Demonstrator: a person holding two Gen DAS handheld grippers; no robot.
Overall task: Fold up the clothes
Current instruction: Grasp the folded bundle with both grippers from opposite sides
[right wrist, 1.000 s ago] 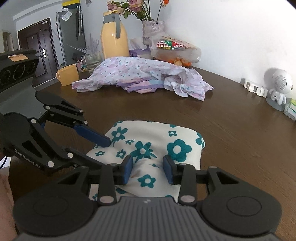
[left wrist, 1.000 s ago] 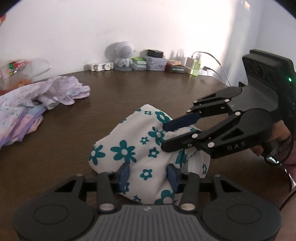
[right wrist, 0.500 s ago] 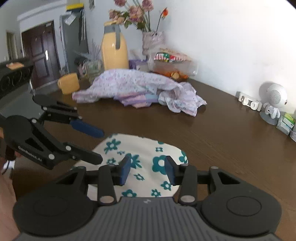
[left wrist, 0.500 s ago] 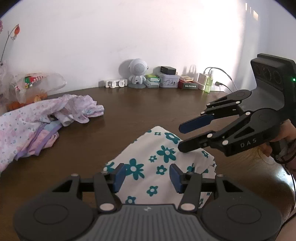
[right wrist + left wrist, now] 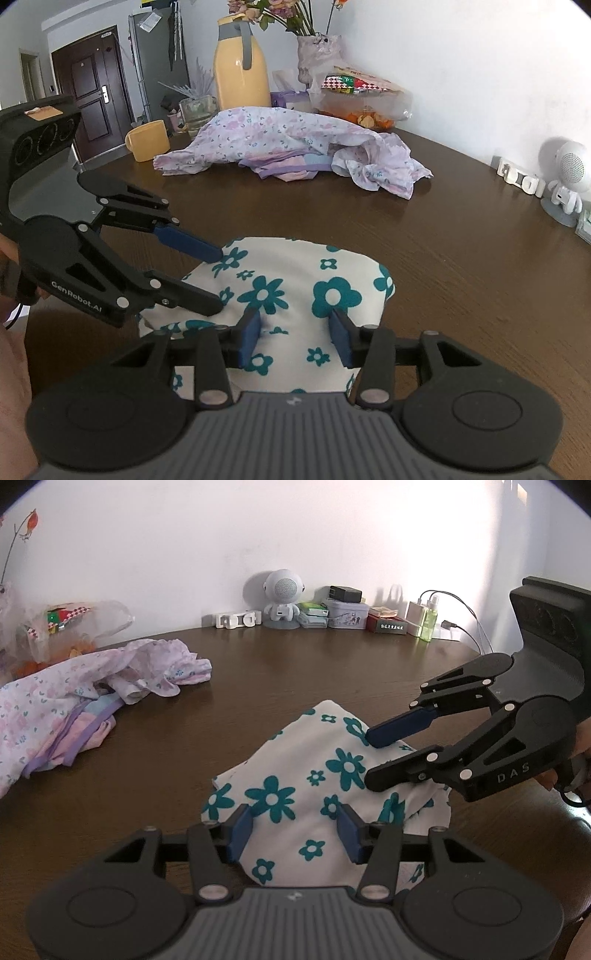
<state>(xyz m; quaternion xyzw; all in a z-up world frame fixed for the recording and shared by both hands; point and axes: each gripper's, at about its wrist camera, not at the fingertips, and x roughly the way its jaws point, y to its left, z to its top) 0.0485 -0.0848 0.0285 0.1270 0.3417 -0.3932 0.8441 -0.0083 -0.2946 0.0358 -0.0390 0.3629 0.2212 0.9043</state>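
A white garment with teal flowers (image 5: 295, 790) lies folded on the dark wooden table (image 5: 295, 672); it also shows in the right wrist view (image 5: 295, 291). My left gripper (image 5: 293, 829) is open, just above the garment's near edge. It shows in the right wrist view (image 5: 218, 280), open at the garment's left side. My right gripper (image 5: 293, 339) is open, over the garment's near part. It shows in the left wrist view (image 5: 369, 757), open, its fingertips at the garment's right side.
A pile of lilac flowered clothes (image 5: 291, 147) lies at the far side of the table (image 5: 461, 240); it shows in the left wrist view (image 5: 74, 698). Behind it stand a yellow jug (image 5: 242, 70), a yellow cup (image 5: 147, 140) and a vase. A small speaker figure (image 5: 282, 598) and boxes line the wall.
Both grippers were pinching the garment a second ago. They opened, lifted off it, and have now come back down close over the garment, still open.
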